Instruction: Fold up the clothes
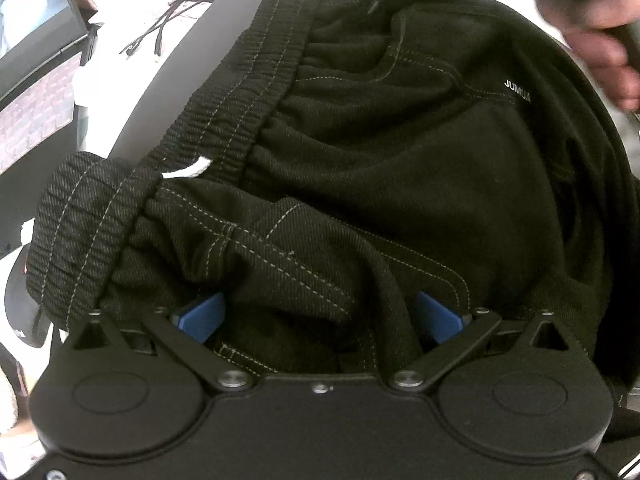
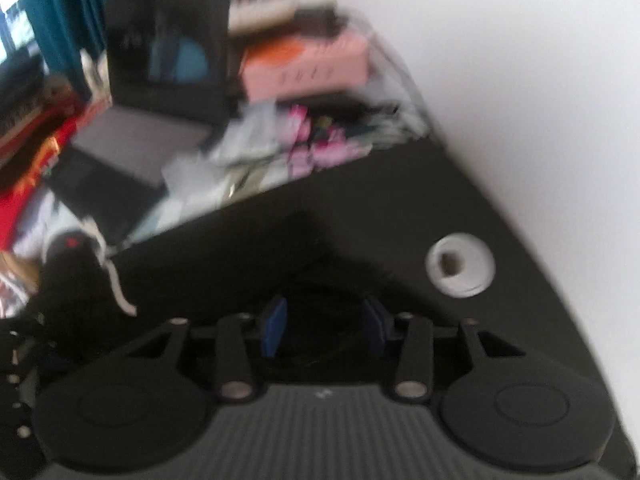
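Nearest, the left hand-held gripper (image 1: 318, 316) stood wide open around bunched black trousers (image 1: 360, 168) on the table (image 2: 420, 208). Farther right, the right hand-held gripper (image 2: 326, 330) hung half-open and empty; it should pinch one flat edge.

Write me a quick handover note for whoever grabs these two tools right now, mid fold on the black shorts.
Left tool: jaws wide apart, pushed into a bunch of the black shorts; fabric lies between the blue pads, whether they pinch it is unclear.
Right tool: jaws partly open, nothing between them, over the dark table near the white grommet; that view is blurred.
Shorts: spread on the table, elastic waistband away from the left tool, its near end curled over, white drawstring showing.
Done: no neat fold visible.
Left: flatten the waistband, fold, square up.
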A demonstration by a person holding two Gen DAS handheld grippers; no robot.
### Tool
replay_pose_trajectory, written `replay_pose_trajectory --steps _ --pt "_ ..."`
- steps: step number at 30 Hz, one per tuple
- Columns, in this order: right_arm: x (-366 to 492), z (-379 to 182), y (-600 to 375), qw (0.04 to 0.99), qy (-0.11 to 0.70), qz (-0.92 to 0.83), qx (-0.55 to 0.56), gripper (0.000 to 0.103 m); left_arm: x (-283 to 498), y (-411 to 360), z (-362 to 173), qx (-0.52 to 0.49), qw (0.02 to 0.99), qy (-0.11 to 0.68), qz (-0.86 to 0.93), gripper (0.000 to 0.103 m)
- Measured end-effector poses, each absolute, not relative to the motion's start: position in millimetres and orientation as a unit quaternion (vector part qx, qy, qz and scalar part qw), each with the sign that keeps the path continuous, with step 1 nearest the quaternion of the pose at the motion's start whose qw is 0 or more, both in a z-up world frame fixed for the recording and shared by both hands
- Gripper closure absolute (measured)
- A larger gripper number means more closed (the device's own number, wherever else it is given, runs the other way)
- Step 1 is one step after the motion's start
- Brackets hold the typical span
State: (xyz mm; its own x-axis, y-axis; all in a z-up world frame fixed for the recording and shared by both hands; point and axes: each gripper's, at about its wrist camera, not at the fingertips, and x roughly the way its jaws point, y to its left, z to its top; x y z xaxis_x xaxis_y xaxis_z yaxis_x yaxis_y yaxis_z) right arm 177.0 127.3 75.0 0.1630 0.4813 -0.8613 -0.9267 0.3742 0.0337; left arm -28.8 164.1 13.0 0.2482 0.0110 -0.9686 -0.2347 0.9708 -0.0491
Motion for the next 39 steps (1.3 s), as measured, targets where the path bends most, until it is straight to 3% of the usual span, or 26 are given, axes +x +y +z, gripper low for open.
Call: replay_pose_trajectory --steps 5,17,18,20,29,39 --pt "198.9 47.6 143.4 0.730 0.442 0.450 -0.262 0.065 -40.3 141.4 21.8 -0.057 0.791 0.604 0.076 0.000" --pt "218.9 41.0 166.8 0.766 0.443 0.411 -0.218 0.063 -30.7 153.3 15.1 -0.007 0.796 0.601 0.070 0.000" --pt "218.2 43.9 160.8 0.769 0.446 0.411 -0.204 0.061 -32.5 152.6 15.3 -0.004 0.796 0.601 0.068 0.000" --pt "216.6 52.9 144.8 0.780 0.439 0.413 -0.170 0.043 -32.0 155.3 13.8 -0.004 0.796 0.602 0.067 0.000" --pt "192.3 121.6 -44.3 0.831 0.406 0.381 -0.013 0.041 -28.1 154.7 17.9 -0.019 0.789 0.607 0.089 0.000" --pt "98.1 103.2 -270.7 0.893 0.416 0.171 0.011 0.041 -10.7 82.6 55.6 0.073 0.832 0.546 0.071 0.000"
